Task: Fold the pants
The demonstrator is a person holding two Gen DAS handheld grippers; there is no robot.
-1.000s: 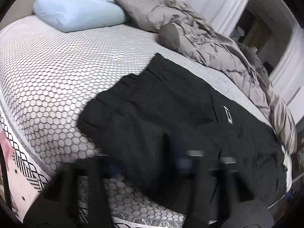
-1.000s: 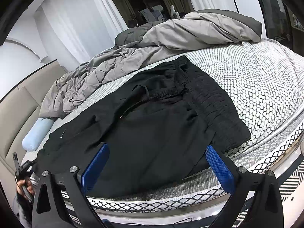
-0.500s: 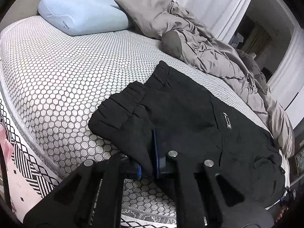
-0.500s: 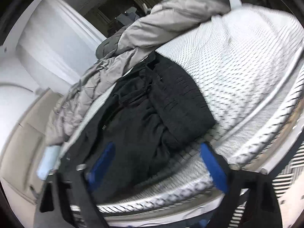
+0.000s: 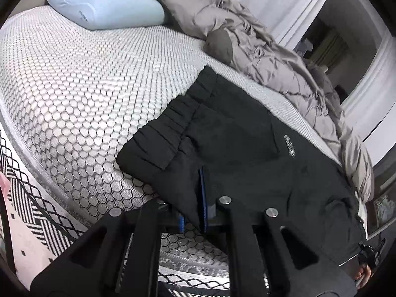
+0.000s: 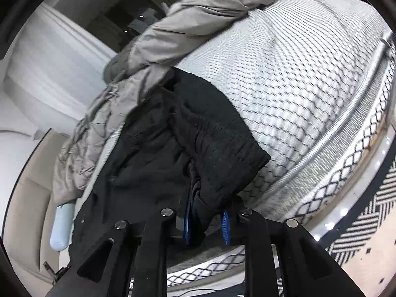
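Note:
Black pants [image 5: 247,148] lie along the near edge of the bed, with the ribbed leg cuffs [image 5: 158,136] at the left wrist view's left. My left gripper [image 5: 195,198] is shut on the pants' near edge by the cuffs, cloth pinched between its blue pads. In the right wrist view the pants [image 6: 153,153] run away to the left and the elastic waistband [image 6: 222,143] is near. My right gripper [image 6: 205,217] is shut on the waistband's near corner, which bunches between the blue pads [image 6: 225,225].
The bed has a white hexagon-pattern mattress [image 5: 74,79]. A crumpled grey duvet [image 5: 272,57] lies along the far side behind the pants. A light blue pillow [image 5: 104,7] lies at the head end. A black-and-white patterned rug [image 6: 366,205] covers the floor beside the bed.
My right gripper went from wide open to shut on the waistband corner, rolling as it closed in. My left gripper stays shut on the pants' edge near the cuffs and has lifted it slightly.

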